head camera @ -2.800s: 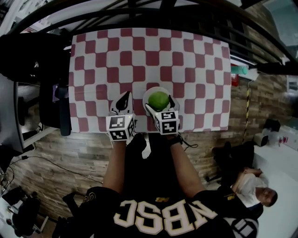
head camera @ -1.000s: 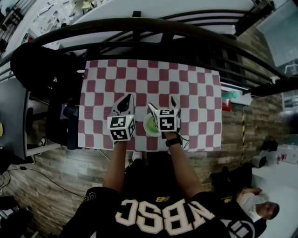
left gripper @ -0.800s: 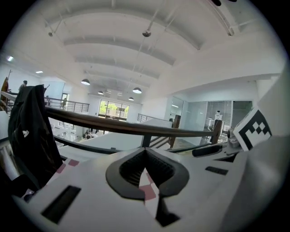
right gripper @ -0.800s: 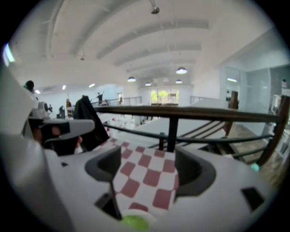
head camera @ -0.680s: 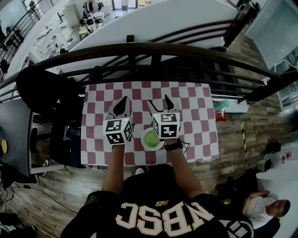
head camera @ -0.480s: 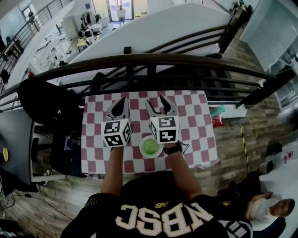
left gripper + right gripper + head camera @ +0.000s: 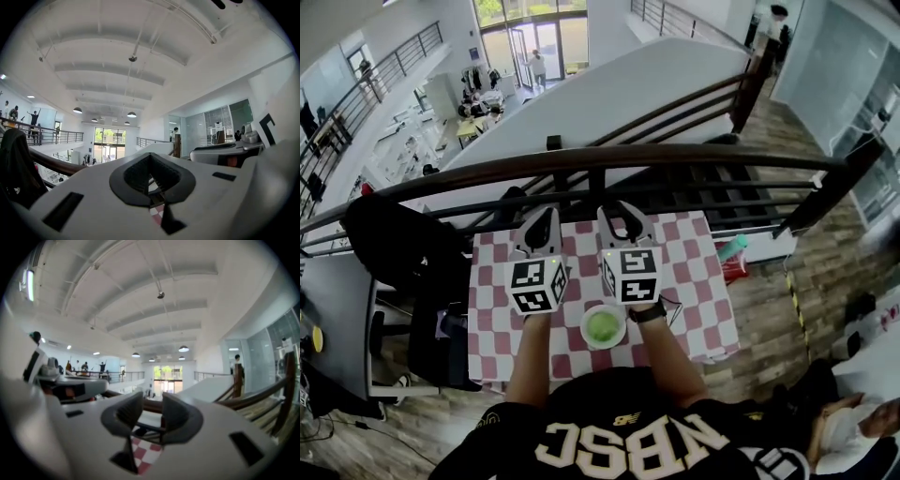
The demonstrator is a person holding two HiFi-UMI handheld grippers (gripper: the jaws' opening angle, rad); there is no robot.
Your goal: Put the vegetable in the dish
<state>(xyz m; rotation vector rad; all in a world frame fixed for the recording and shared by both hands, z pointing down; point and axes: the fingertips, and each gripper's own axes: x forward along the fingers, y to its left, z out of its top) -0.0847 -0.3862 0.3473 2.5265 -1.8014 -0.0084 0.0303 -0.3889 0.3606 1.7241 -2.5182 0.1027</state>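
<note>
A round green vegetable [image 7: 603,325] lies in a small white dish [image 7: 586,324] near the front edge of the red-and-white checked table [image 7: 694,281]. Both grippers are held up above the table, beyond the dish and apart from it. My left gripper [image 7: 540,223] [image 7: 150,180] is shut with nothing in it; its pads meet at the middle. The jaws of my right gripper [image 7: 620,215] [image 7: 152,416] are closing. A narrow gap still shows between them, and it holds nothing. Both gripper views look out level over the hall, with only a sliver of the cloth showing.
A dark handrail [image 7: 581,161] runs across just behind the table. A black chair with dark clothing [image 7: 394,253] stands at the table's left. A red and green object [image 7: 731,255] sits by the table's right edge. A person sits low at the far right.
Both grippers have risen away from the dish and now point outward over the railing. The right gripper's jaws have narrowed. The vegetable stays in the dish.
</note>
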